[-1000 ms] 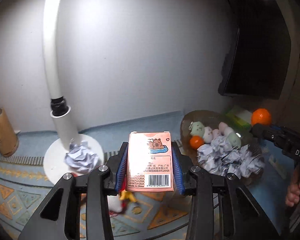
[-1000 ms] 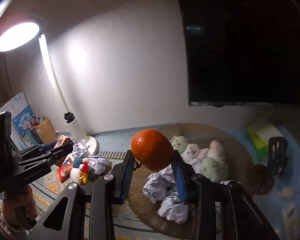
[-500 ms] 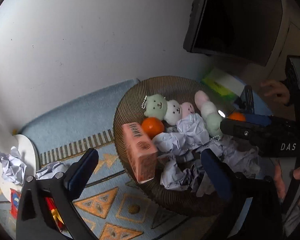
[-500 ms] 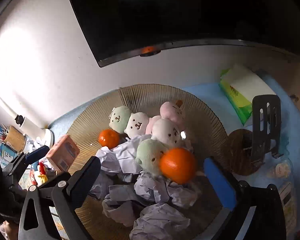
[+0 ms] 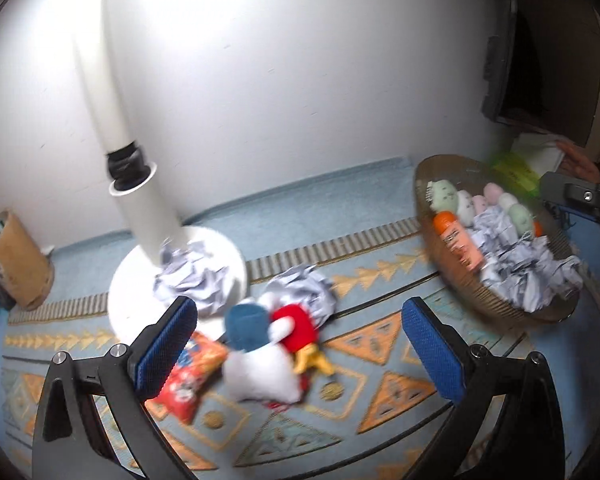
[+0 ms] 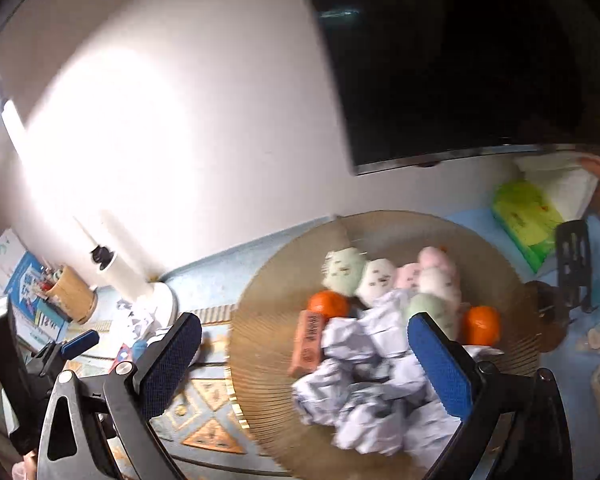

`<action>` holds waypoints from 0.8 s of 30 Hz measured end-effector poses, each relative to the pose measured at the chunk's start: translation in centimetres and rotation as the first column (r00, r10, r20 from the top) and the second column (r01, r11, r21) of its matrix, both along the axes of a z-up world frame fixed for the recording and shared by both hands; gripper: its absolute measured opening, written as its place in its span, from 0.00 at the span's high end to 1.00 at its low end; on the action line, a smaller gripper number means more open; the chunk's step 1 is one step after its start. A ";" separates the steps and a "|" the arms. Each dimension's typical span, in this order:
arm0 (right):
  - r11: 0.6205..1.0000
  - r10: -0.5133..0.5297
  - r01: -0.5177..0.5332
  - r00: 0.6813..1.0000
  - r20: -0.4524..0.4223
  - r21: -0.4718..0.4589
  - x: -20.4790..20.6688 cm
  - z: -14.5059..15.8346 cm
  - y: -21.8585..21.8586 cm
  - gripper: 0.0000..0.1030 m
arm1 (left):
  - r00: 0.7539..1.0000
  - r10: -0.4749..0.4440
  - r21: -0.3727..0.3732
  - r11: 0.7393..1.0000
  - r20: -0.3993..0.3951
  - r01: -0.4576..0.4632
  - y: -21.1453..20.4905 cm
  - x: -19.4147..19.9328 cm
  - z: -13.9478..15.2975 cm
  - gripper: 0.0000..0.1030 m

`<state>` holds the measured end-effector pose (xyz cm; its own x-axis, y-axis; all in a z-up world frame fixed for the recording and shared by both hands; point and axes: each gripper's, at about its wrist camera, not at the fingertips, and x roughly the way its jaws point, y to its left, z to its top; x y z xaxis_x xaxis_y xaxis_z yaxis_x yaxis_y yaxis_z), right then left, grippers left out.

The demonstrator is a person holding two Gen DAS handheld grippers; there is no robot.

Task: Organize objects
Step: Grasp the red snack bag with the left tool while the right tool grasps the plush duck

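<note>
The pink card box lies in the woven basket beside a tangerine, crumpled paper balls and small plush toys. The right gripper tilts down over the basket, jaws spread wide and empty. The left gripper, equally wide and empty, angles down over a plush duck on the patterned mat.
</note>
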<state>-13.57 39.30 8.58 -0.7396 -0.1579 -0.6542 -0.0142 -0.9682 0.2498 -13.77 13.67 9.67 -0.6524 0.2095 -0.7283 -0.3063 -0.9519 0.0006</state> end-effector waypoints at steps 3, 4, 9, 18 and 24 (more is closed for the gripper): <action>0.992 0.119 -0.120 0.993 0.020 0.038 -0.4 -1.7 -6.0 0.00 | 0.998 0.061 -0.060 0.996 0.029 -0.059 -4.4 0.2 -2.3 0.00; 0.987 0.153 -0.154 0.988 0.028 0.052 -0.4 -2.4 -7.9 0.00 | 0.997 0.074 -0.078 0.994 0.036 -0.071 -5.6 0.4 -3.0 0.00; 0.965 0.250 -0.256 0.964 0.090 0.061 -0.5 -6.3 -15.0 0.00 | 0.993 0.095 -0.096 0.991 0.070 -0.088 -8.5 0.3 -6.2 0.00; 0.977 0.208 -0.194 0.964 0.167 -0.093 -3.9 -11.8 -17.8 0.00 | 0.988 0.097 -0.020 0.995 0.123 -0.096 -9.4 -1.7 -8.3 0.00; 0.986 0.163 -0.167 0.979 0.126 0.027 -3.6 -12.2 -19.6 0.00 | 0.984 0.127 -0.030 0.992 0.122 -0.124 -8.7 -2.3 -8.5 0.00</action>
